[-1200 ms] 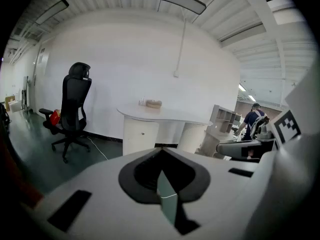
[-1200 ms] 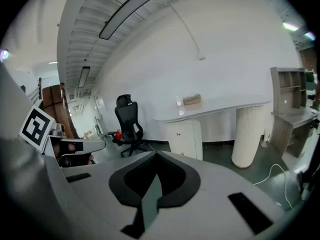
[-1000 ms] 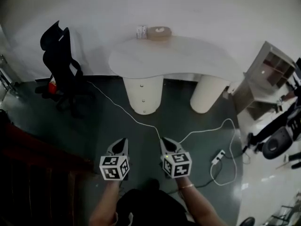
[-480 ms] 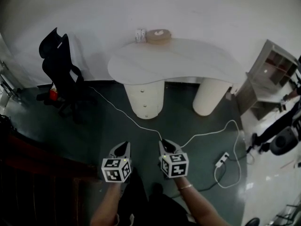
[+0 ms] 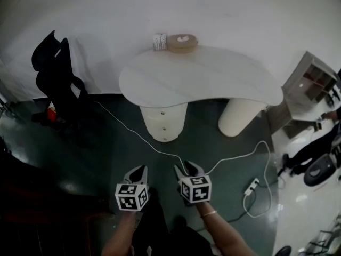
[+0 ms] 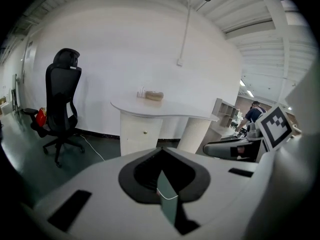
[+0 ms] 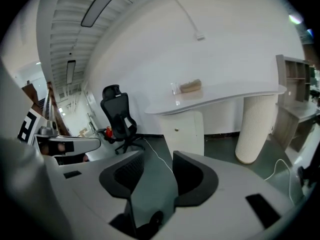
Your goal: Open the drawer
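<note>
Head view: curved white worktop [image 5: 202, 76] stands by the far wall on 2 pedestals. The drawer [image 5: 163, 122], front w/ 2 small knobs, is in the left pedestal, looks shut, well apart from both grippers. Left gripper [image 5: 141, 168] is near, jaws together, nothing in them. Right gripper [image 5: 186, 167] is just beside it; its jaws have just been opening & stand wide, only floor [image 5: 96, 153] between them. White cable [image 5: 139, 135] crosses the floor between pedestal & grippers. Black chair [image 5: 53, 71] far left; brown box [image 5: 182, 42] on worktop's far edge.
</note>
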